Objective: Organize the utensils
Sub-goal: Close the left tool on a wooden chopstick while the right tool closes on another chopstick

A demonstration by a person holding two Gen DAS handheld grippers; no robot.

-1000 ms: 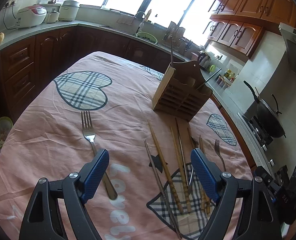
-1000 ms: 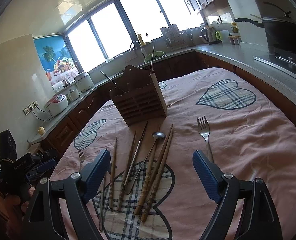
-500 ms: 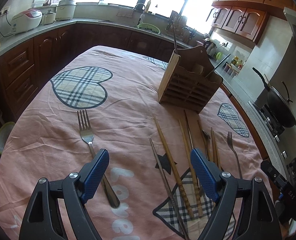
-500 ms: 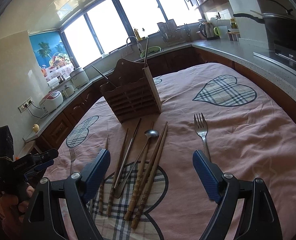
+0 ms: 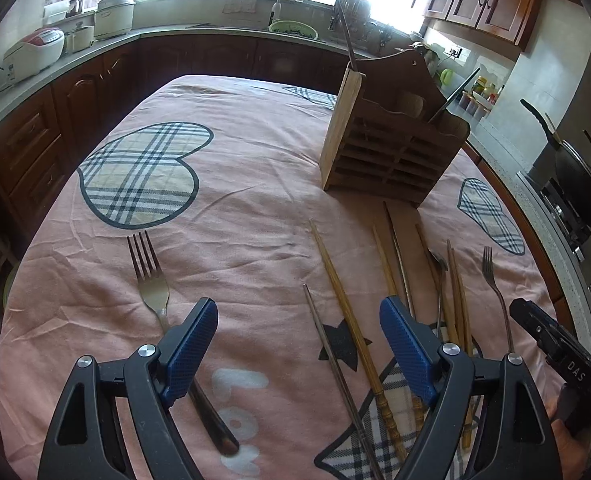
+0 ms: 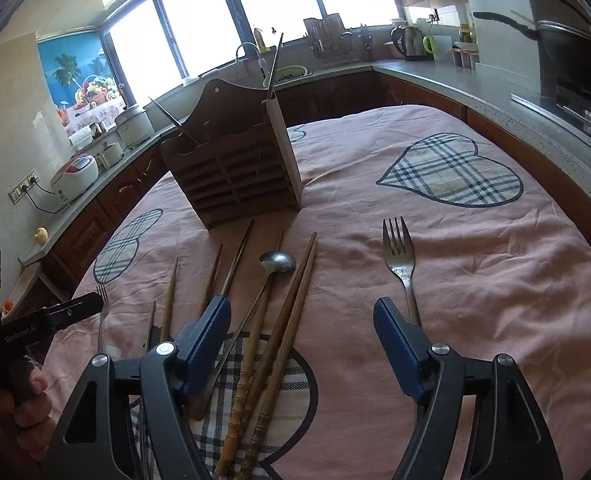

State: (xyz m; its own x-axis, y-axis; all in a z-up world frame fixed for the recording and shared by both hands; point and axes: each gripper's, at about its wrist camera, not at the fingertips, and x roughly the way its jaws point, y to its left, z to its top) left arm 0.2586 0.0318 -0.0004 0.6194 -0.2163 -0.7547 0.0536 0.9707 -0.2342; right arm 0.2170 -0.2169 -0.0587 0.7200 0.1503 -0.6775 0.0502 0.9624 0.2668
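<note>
Clearly our chopsticks [image 6: 291, 308], spoon [image 6: 276, 261] and forks [image 6: 399, 256] lie flat on the pink cloth [image 6: 475, 280] before the wooden holder [image 6: 235, 172]. Thin, stiff, light and slippery, they want pinching mid-shaft. Our left gripper [image 5: 298, 346] gapes empty; our right gripper [image 6: 301, 344] is closing over the chopsticks, pads not yet pressing.

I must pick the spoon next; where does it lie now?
In the right wrist view the spoon lies on the pink cloth in front of the wooden holder, among the chopsticks, left of the fork.
</note>
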